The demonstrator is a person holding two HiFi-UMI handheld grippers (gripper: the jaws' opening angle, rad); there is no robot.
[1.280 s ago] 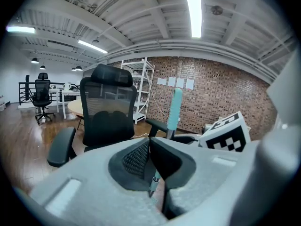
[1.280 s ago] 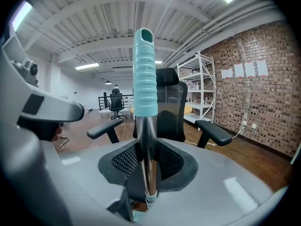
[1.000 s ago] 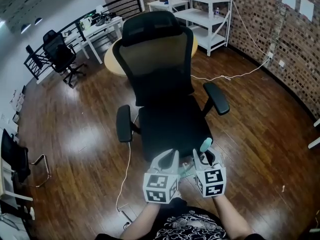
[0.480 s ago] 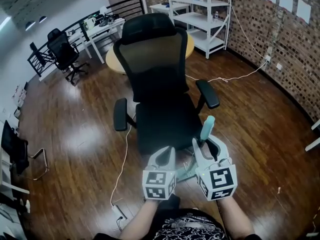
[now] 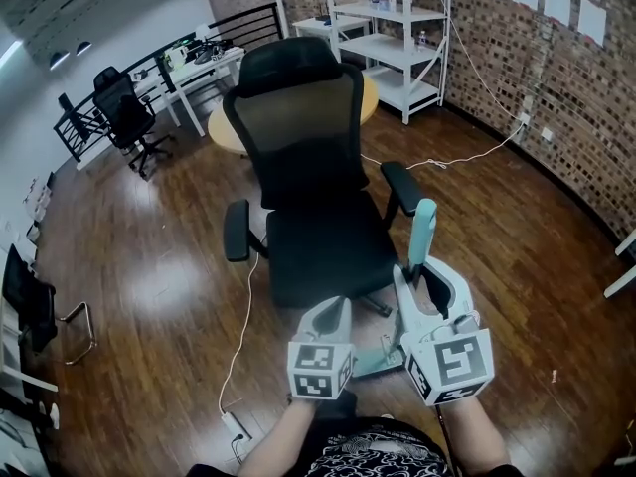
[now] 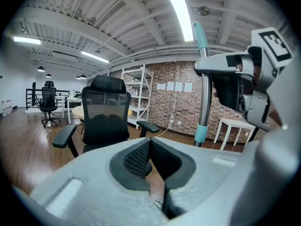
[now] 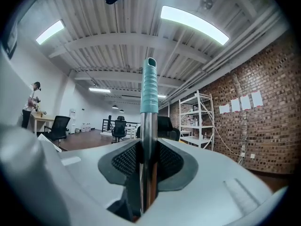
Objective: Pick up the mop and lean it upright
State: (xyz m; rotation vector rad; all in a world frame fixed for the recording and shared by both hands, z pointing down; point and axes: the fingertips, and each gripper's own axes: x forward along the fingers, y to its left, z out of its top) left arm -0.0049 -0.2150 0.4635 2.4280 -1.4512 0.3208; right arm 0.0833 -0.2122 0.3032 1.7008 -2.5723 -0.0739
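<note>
Mop handle [image 7: 149, 93] is clamped between the right gripper [image 7: 148, 160] pads. Steel shaft is upright, with the teal grip end sticking up above the jaws. In the head view it stands just right of the black office chair [image 5: 318, 197], beside the armrest, over the wood floor [image 5: 149, 266]. Left gripper [image 6: 149, 155] jaws are closed together with nothing between them. It sits just left of the right gripper, not touching the mop.
</note>
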